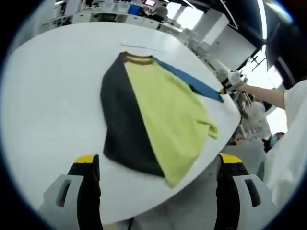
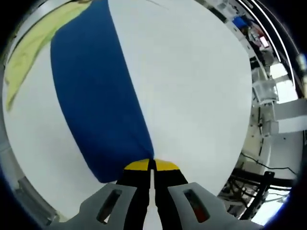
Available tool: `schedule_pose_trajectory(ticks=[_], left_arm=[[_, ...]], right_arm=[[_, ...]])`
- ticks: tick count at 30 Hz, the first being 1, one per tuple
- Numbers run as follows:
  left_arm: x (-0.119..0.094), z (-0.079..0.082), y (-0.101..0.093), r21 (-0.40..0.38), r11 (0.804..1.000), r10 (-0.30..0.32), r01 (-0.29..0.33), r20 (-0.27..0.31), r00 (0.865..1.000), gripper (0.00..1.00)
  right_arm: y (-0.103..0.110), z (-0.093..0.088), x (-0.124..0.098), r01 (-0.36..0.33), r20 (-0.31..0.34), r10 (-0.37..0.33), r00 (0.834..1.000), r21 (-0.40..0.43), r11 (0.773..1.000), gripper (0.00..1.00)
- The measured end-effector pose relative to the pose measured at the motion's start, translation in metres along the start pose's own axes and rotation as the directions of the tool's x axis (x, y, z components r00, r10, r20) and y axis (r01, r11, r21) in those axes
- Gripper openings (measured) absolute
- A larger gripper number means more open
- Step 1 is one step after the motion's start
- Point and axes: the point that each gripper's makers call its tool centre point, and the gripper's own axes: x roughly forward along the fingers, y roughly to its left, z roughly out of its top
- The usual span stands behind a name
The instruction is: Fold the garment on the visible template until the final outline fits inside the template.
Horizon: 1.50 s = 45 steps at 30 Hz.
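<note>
Two yellow-tipped jaws of the left tool [image 1: 158, 165] rise from the bottom of the left gripper view, set wide apart with nothing between them, so this tool is open and hangs above the near edge of the white table [image 1: 48, 96]. On the table lies the garment [image 1: 153, 115], a shirt with a yellow body, a dark panel along its left side and a blue sleeve [image 1: 192, 82] stretched out toward the far right edge of the table. The yellow sleeve on the right lies crumpled near the table's edge. At the end of the blue sleeve sits the right tool [image 1: 229, 87], held by a person's hand [image 1: 236, 78] whose arm reaches in from the right. A pale strip lies on the table just beyond the collar; what it is cannot be told.

In the right gripper view, the right tool [image 2: 151, 164] has its two jaws pressed together on the end of the blue sleeve [image 2: 96, 96], which spreads away across the table [image 2: 192, 96]. Yellow cloth of the garment [image 2: 24, 52] shows at the upper left.
</note>
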Motion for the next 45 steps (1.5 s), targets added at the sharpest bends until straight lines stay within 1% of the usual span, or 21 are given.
schedule_pose_trajectory(ticks=[11, 14, 17, 20, 26, 33, 35, 45], left_arm=[[0.003, 0.001, 0.000, 0.003, 1.000, -0.001, 0.001, -0.007, 1.000, 0.98], [0.004, 0.002, 0.000, 0.003, 1.000, -0.001, 0.001, -0.008, 1.000, 0.98], [0.004, 0.002, 0.001, 0.002, 1.000, 0.000, 0.000, -0.009, 1.000, 0.98], [0.005, 0.003, 0.001, 0.002, 1.000, 0.000, 0.000, -0.011, 1.000, 0.98], [0.007, 0.003, 0.001, 0.002, 1.000, -0.002, 0.002, -0.015, 1.000, 0.98], [0.008, 0.001, 0.002, 0.006, 1.000, 0.003, -0.003, -0.021, 1.000, 0.98], [0.007, 0.001, 0.002, 0.007, 1.000, 0.003, -0.003, -0.023, 1.000, 0.98], [0.009, 0.003, 0.002, 0.006, 1.000, 0.002, -0.002, -0.020, 1.000, 0.98]], right_arm=[[-0.009, 0.004, 0.003, 0.011, 0.000, -0.011, 1.000, -0.001, 1.000, 0.02], [-0.018, 0.005, 0.009, 0.014, 0.003, -0.014, 1.000, 0.007, 1.000, 0.02], [-0.018, 0.006, 0.008, 0.018, 0.004, -0.018, 1.000, 0.007, 1.000, 0.02], [-0.023, 0.007, 0.011, 0.019, 0.003, -0.019, 1.000, 0.004, 1.000, 0.02], [-0.020, 0.006, 0.009, 0.019, -0.002, -0.019, 1.000, -0.006, 1.000, 0.02], [-0.020, 0.007, 0.009, 0.022, -0.002, -0.022, 1.000, -0.003, 1.000, 0.02], [-0.024, 0.008, 0.011, 0.022, -0.003, -0.022, 1.000, -0.003, 1.000, 0.02], [-0.023, 0.008, 0.010, 0.022, -0.006, -0.022, 1.000, -0.005, 1.000, 0.02]])
